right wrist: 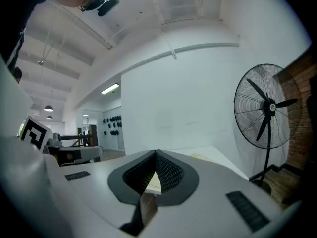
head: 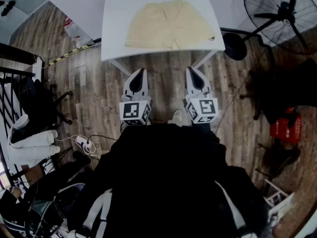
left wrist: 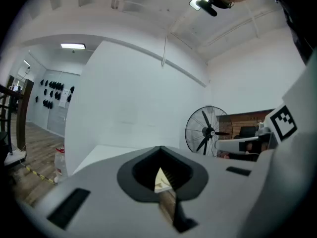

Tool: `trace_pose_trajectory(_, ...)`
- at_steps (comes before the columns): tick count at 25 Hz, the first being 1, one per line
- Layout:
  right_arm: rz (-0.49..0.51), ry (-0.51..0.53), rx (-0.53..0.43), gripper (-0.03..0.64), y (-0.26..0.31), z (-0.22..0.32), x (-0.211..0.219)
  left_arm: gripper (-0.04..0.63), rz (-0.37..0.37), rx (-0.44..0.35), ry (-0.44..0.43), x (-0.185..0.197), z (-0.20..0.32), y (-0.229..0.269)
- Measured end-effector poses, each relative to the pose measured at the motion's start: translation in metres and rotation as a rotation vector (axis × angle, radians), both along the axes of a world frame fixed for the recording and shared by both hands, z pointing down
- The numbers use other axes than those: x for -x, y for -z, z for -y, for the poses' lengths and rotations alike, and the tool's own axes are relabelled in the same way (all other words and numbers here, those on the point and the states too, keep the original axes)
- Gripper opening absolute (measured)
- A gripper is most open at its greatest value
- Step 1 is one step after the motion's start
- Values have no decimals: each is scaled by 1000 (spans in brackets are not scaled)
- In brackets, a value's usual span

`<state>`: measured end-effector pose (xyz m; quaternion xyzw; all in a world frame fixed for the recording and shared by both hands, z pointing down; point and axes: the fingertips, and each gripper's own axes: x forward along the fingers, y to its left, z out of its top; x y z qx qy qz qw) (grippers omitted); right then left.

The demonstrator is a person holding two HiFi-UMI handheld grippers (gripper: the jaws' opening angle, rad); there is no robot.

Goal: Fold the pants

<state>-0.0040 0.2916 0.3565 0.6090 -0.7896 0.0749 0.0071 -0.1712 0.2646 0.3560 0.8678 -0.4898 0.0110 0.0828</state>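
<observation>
A room with a wood-plank floor (head: 89, 98) and plain white walls, seen from above a person in dark clothing (head: 168, 182) who stands facing a white desk (head: 113, 31). A large black pedestal fan (head: 280, 11) stands off the desk's right end, with a red crate (head: 286, 125) on the floor nearer the person. Dark clutter and a white bundle (head: 33, 147) line the left side of the room.

A pair of cream pants (head: 168, 24) lies spread flat across the middle of the desk, its hem toward the near edge, untouched by either tool.

The left gripper (head: 140, 72) and the right gripper (head: 192, 70) are held side by side close to the body, over the floor and short of the desk's near edge, both pointing forward at it. Each carries its marker cube (head: 134, 111) at the rear.

In the left gripper view, the left gripper's (left wrist: 159, 150) fingers are closed tip to tip and hold nothing. In the right gripper view, the right gripper's (right wrist: 155, 153) fingers likewise meet at the tips and are empty. A sliver of the cream cloth shows beyond each pair.
</observation>
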Motion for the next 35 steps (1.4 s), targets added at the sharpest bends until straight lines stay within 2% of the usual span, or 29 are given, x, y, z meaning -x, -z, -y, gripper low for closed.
trace_pose_trajectory(10, 14, 45, -3, 3, 2, 8, -26, 3, 24, 17, 33, -29, -1, -4)
trace_pose_trajectory(18, 14, 132, -12, 3, 2, 18, -46, 3, 55, 26, 67, -69, -4, -9)
trace_pose_trajectory(23, 18, 177, 5, 3, -1, 21, -50, 3, 57, 53, 93, -81, -7, -16)
trace_pose_trajectory(29, 32, 220, 37, 3, -17, 42, -37, 3, 67, 86, 117, -74, 12, -34)
trace_pose_trajectory(35, 9, 245, 43, 3, -27, 96, -14, 3, 56, 121, 151, -48, 62, -52)
